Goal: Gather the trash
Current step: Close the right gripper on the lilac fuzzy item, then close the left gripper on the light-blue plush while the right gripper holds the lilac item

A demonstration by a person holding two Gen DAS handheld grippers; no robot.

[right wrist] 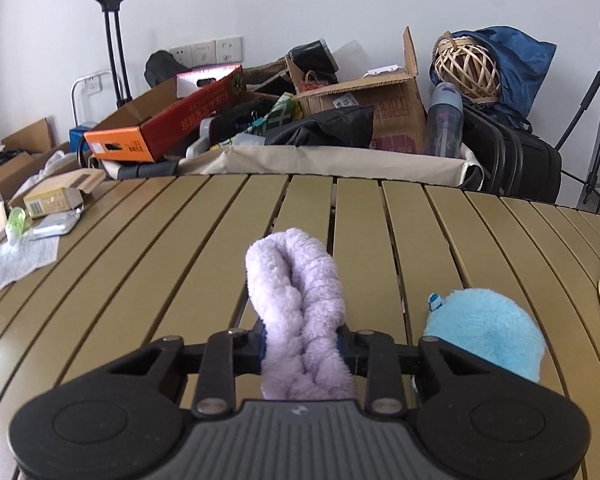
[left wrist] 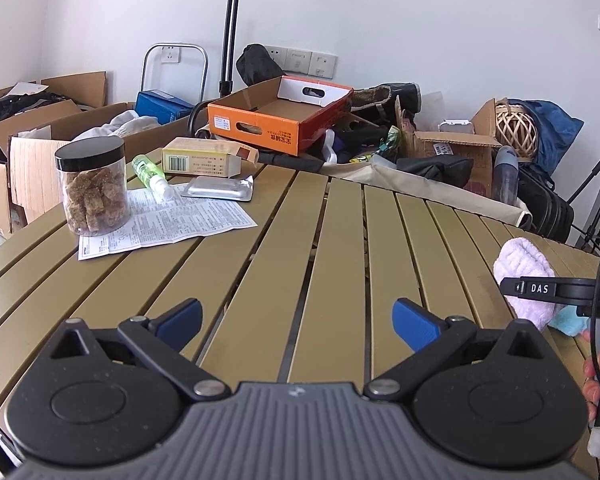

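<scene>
**Right tongs clamped on the lilac cloth; left tongs apart over the slats**

The slatted olive surface (left wrist: 340,240) fills both views, and everything below is placed against it. Beyond its far edge lies a heap of clutter, with an orange cardboard box (left wrist: 276,120) the largest piece, open side up.

On the surface's far left corner, seen from the left wrist, a printed leaflet (left wrist: 168,220) lies flat. A clear jar with a black lid (left wrist: 92,188) stands upright on the leaflet's left end, filled with brown chunks. Behind the leaflet a small yellow carton (left wrist: 204,158) lies on its side near the far edge, a silver foil blister pack (left wrist: 220,189) lies just in front of the carton, and a little green bottle (left wrist: 150,172) lies tipped over between the jar and the carton.

Near the surface's right edge, the fluffy lilac cloth (right wrist: 300,312) is gripped in the right tongs (right wrist: 302,350), whose blue pads press into its sides; its folded end rises in front of them. A fuzzy light-blue item (right wrist: 488,332) sits on the slats just right of the cloth, beside the tongs.

The left tongs (left wrist: 296,322) are spread wide with nothing between the blue pads (left wrist: 180,320), above bare slats at the near middle of the surface.
</scene>
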